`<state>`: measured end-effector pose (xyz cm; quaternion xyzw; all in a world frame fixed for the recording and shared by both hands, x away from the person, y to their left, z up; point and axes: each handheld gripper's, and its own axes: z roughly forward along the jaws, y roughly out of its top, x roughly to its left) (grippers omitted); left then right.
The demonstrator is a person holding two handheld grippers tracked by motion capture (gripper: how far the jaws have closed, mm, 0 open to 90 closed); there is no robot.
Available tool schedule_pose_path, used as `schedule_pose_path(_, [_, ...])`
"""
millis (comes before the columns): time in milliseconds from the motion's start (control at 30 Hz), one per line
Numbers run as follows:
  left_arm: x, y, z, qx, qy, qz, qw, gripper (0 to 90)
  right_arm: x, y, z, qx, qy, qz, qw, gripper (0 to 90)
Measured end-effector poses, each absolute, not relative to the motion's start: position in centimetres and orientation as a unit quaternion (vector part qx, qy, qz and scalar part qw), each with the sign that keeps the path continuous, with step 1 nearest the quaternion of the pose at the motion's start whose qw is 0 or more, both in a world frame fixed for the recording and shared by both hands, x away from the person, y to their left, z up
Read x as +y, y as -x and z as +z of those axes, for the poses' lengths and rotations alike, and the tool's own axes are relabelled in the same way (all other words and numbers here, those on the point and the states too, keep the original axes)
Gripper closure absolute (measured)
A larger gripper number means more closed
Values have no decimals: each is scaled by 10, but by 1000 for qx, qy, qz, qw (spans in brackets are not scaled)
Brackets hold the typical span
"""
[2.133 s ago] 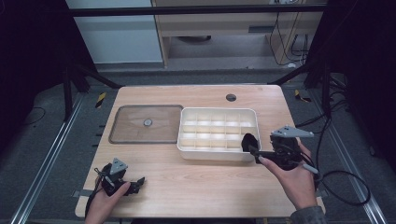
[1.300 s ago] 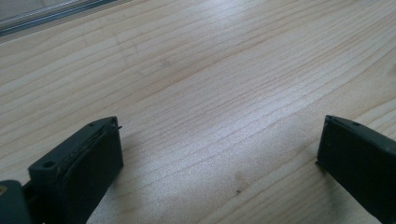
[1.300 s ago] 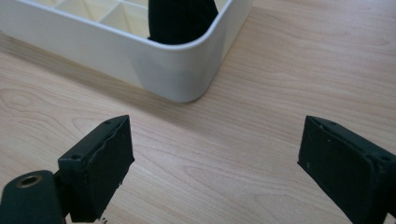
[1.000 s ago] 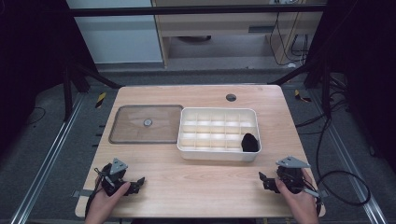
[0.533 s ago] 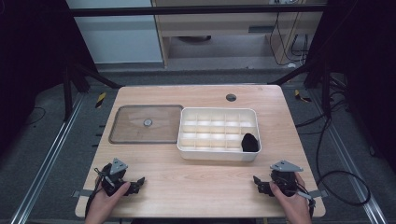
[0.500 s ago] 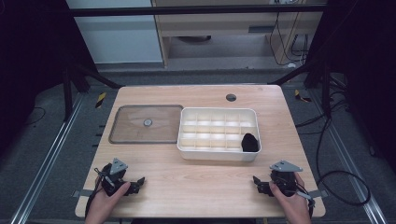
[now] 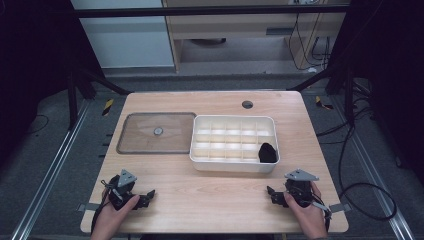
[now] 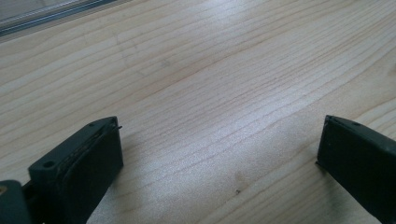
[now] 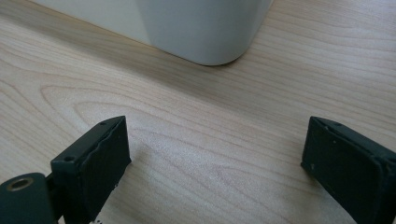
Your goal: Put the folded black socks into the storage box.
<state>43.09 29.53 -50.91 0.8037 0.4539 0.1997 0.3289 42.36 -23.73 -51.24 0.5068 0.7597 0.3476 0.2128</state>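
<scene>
My high view looks forward and down on the whole surface [image 7: 215,200]. Both claw views sit low, close to the wood; the right one shares the white tray [image 9: 205,28] corner with the high view.

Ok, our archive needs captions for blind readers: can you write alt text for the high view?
A white divided tray sits mid-table with a black object in its near right compartment and a clear lid flat to its left. Near the table's front edge, the left claw and right claw rest open and empty.

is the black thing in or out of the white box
In: the black item sits in the near right compartment of the white divided box.
</scene>
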Motion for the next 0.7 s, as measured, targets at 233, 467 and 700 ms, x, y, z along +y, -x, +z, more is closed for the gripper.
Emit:
schedule_pose_path(233, [295, -431, -509, 454, -804, 200, 329, 0, -234, -427, -513, 764, -506, 334, 220, 52])
schedule_pose_path(467, [295, -434, -509, 453, -804, 198, 331, 0, -230, -431, -514, 766, -507, 328, 220, 14])
schedule_pose_path(700, [295, -444, -509, 450, -806, 195, 333, 0, -225, -432, -513, 754, -527, 323, 224, 5])
